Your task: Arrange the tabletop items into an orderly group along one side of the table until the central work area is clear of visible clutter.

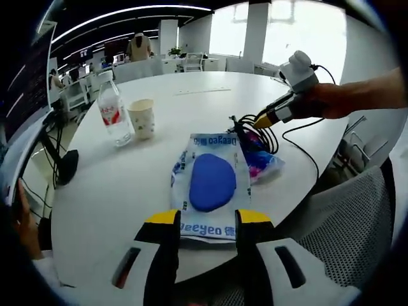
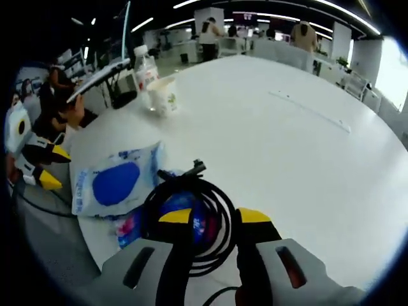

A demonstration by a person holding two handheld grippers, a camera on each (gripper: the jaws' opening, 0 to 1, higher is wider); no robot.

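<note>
wipes pack [image 1: 211, 185] lies between open left tool [image 1: 205, 220] tips.

An open-plan office is being shown. Desks [image 1: 191, 62], chairs [image 1: 83, 89] and seated people [image 1: 139, 46] are being seen under strip lights [image 1: 127, 14].

A round white table [image 1: 191, 115] carries a white-and-blue soft wipes pack [image 1: 210, 185] with a solid blue oval lid and blue lettering, a glossy black coiled cable [image 2: 191, 213], a clear plastic bottle [image 1: 115, 115] with a red label, and a cream paper cup [image 1: 142, 118].
</note>
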